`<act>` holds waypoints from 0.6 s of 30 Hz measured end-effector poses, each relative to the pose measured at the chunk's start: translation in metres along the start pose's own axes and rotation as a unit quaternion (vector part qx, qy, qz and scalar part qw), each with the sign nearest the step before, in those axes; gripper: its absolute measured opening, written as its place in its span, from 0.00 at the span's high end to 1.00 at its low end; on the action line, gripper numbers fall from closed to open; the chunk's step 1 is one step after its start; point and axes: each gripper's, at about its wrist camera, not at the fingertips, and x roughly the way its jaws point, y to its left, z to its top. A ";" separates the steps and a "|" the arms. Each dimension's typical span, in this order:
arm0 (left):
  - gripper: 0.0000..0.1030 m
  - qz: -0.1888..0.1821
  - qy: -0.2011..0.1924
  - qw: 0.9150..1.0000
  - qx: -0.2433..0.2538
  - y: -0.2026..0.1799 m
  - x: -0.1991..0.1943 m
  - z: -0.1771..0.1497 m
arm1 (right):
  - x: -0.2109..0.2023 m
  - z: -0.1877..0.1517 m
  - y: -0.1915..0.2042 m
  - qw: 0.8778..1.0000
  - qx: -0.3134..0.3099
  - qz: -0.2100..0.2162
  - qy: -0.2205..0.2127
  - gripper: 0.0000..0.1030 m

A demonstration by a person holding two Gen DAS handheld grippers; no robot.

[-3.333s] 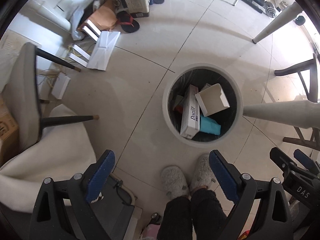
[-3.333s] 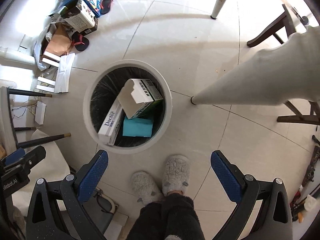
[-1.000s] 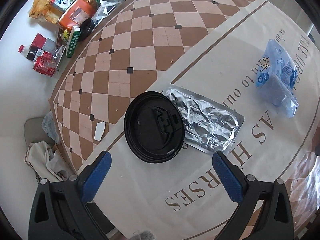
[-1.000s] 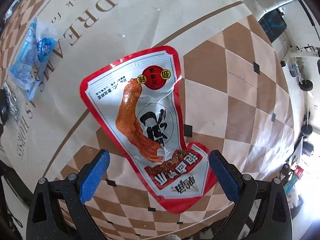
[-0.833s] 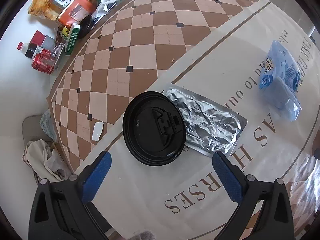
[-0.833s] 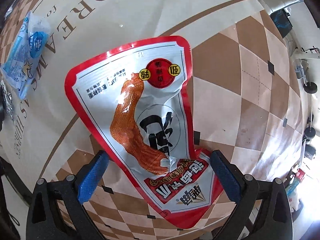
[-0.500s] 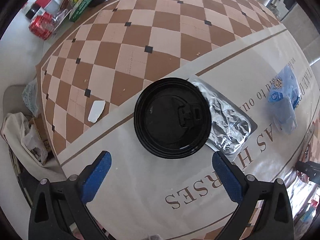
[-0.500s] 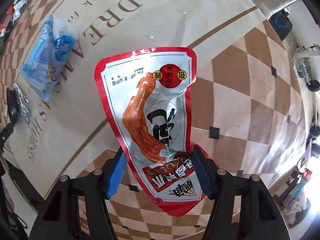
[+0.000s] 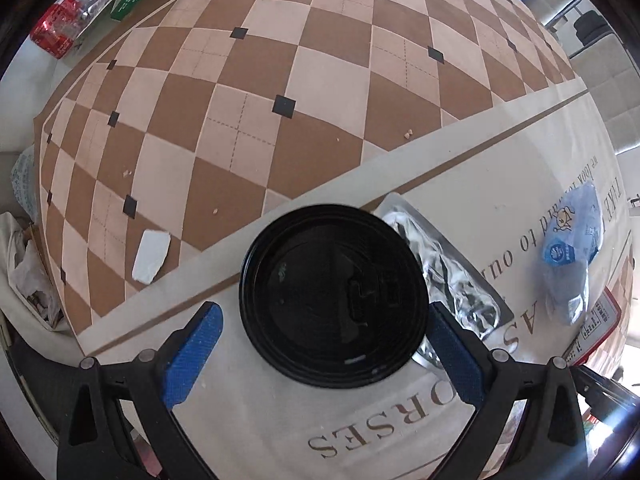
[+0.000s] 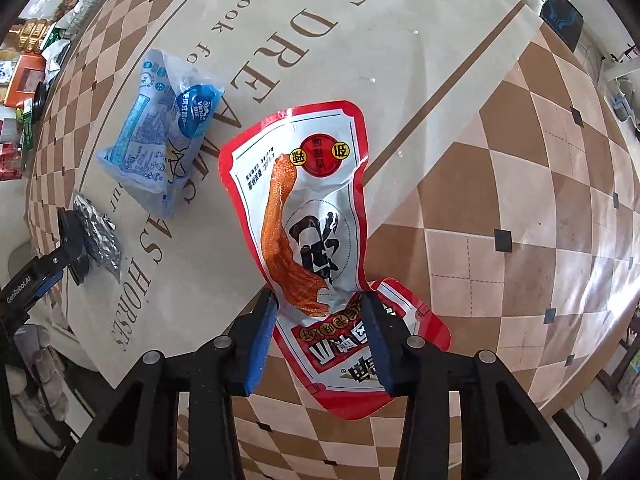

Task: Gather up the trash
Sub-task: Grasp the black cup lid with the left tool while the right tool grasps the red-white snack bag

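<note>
Blue-padded right tongs point(image 10: 318, 312) have closed in from wide apart and now pinch the red snack pouch point(image 10: 316, 240) on the surface, so it looks ready to lift. Its long axis runs away from them (print upside down). Left tongs point(image 9: 326, 336) gape around the black lid point(image 9: 334, 296), nearer than before.
</note>
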 end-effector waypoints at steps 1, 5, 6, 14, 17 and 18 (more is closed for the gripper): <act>0.17 0.000 -0.002 1.000 0.005 0.000 0.002 0.002 | 0.002 0.002 0.009 1.000 -0.001 -0.003 0.000 0.56; 0.20 0.003 -0.016 1.000 0.020 0.004 0.002 0.007 | 0.005 0.006 0.023 1.000 -0.003 -0.015 -0.004 0.57; 0.21 0.005 -0.019 1.000 0.025 0.004 0.001 0.007 | 0.005 0.005 0.028 1.000 -0.004 -0.018 -0.007 0.58; 0.21 0.030 -0.051 0.996 0.061 -0.009 -0.021 -0.015 | -0.003 -0.003 0.039 0.999 0.013 0.004 -0.035 1.00; 0.21 0.038 -0.069 0.994 0.070 -0.016 -0.035 -0.029 | -0.006 -0.009 0.038 0.999 0.017 0.034 -0.034 1.00; 0.21 0.044 -0.077 0.993 0.074 -0.018 -0.040 -0.034 | -0.009 -0.013 0.038 0.998 0.017 0.042 -0.043 1.00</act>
